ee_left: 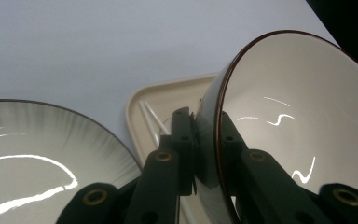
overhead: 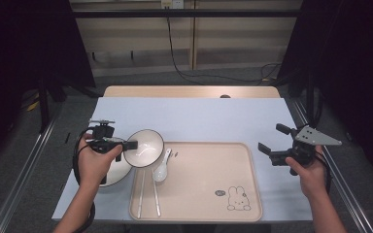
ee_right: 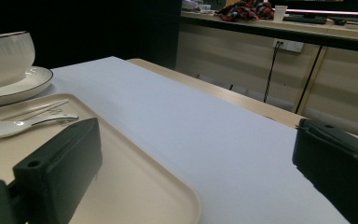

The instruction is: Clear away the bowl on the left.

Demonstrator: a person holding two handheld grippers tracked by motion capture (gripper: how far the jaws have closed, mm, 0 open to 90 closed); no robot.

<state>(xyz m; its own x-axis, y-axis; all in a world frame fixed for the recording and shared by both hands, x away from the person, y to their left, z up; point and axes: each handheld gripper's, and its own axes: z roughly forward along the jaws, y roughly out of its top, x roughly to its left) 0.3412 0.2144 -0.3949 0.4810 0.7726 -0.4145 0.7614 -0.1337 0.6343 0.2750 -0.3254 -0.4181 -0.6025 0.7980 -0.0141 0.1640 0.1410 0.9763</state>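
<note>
**Bowl held by rim at tray's left edge, tray lies to its right**

High view: the left gripper (overhead: 128, 145) is clamped on the near-left rim of the bowl (overhead: 145, 147), which is tilted so its inside faces the camera. The bowl sits over the gap between the plate (overhead: 116, 171) and the top-left corner of the tray (overhead: 201, 187), overlapping both outlines. The spoon (overhead: 161, 167) and chopsticks (overhead: 146, 191) lie along the tray's left side, long axes running near to far; the spoon is just right of the bowl. The open tray floor lies right of the bowl, past the spoon. The right gripper (overhead: 272, 144) hangs off the tray's right edge, well apart from the bowl, so the left hand is the nearer one.

Left gripper view: the fingers (ee_left: 182, 140) pinch the bowl wall, one inside and one outside, the rim (ee_left: 223, 84) standing nearly on edge. The plate (ee_left: 37, 154) lies to the left, the tray corner (ee_left: 168, 91) beyond the jaws. Judgement: a set-down on the tray calls for travel toward the tray side and levelling of the bowl, clearing the chopsticks.

Right gripper view: the jaws stand wide apart, nothing between them. The bowl (ee_right: 4, 58) shows far off, above the plate (ee_right: 23, 84); whether they touch cannot be told
</note>
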